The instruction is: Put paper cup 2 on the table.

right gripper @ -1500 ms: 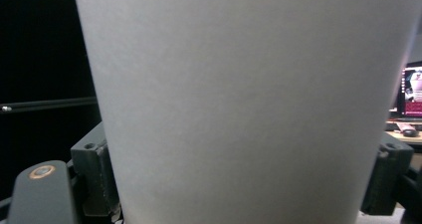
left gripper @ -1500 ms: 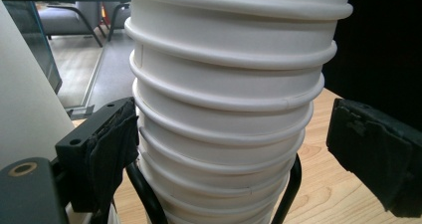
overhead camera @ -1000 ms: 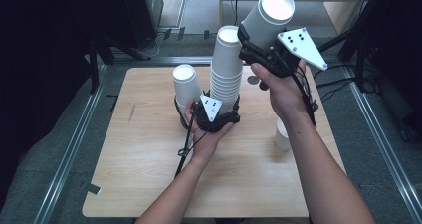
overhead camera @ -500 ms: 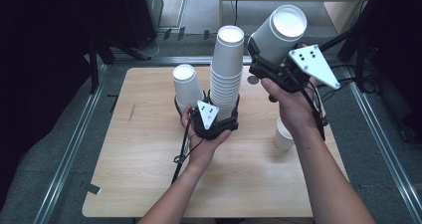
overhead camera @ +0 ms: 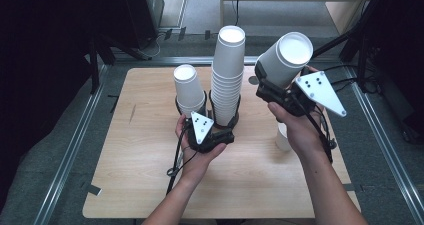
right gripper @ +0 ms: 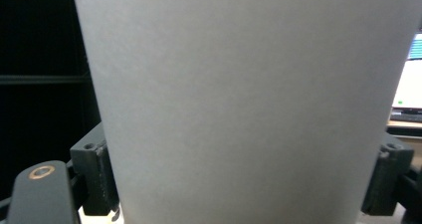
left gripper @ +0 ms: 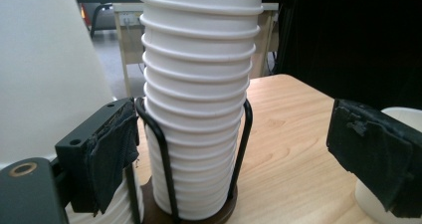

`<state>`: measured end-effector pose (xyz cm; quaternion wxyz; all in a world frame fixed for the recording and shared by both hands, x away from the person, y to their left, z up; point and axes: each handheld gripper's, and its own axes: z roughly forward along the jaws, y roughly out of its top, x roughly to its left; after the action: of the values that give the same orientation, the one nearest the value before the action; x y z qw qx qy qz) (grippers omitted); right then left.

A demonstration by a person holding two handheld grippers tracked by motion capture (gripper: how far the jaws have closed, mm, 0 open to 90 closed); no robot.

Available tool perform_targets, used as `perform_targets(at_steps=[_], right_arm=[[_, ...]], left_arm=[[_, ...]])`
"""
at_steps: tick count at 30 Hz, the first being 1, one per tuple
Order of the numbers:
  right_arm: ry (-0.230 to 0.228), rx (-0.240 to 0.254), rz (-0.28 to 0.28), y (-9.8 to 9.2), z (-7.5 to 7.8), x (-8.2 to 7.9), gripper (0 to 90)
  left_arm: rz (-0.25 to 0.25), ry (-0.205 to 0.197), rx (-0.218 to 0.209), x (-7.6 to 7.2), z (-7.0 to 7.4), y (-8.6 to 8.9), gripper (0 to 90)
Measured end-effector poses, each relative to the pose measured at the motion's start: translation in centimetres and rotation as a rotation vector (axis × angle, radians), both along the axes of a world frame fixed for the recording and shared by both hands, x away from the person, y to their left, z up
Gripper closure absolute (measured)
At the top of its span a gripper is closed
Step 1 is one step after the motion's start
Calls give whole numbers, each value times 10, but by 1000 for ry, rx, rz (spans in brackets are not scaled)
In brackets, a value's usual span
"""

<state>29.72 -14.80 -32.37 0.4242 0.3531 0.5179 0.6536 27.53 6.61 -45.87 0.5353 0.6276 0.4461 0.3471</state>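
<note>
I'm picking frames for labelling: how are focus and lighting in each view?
High view: table evenly lit, surroundings dark. Left gripper view: cup stack sharp, near jaws soft. Right gripper view: held cup too close, a featureless blur; monitor overexposed.

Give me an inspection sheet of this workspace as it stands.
Surface: wooden table, bare at the front and left.
Job's things: tall stack of white paper cups in a black wire holder; a short stack in the holder's next slot; one cup held off the table, tilted, base toward the camera.
Clutter: another cup on the table below the right hand.
Grippers: left gripper open, jaws on either side of the tall stack's base, pads apart from it; right gripper shut on the cup.
Cables: black cable trails from the left gripper across the table.
Surroundings: metal rails along the table, grey floor, dark stands behind.
</note>
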Motion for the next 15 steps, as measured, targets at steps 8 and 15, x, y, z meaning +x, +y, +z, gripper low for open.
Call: perform_targets(at_steps=[8,15], right_arm=[[31,-42,10,0,-25,-19,141],[60,-68,1,-5,-50,-35,141]], left_arm=[[-4,7,0,-19,-2,13,65],[-22,27,0,-36,-6,18,65]])
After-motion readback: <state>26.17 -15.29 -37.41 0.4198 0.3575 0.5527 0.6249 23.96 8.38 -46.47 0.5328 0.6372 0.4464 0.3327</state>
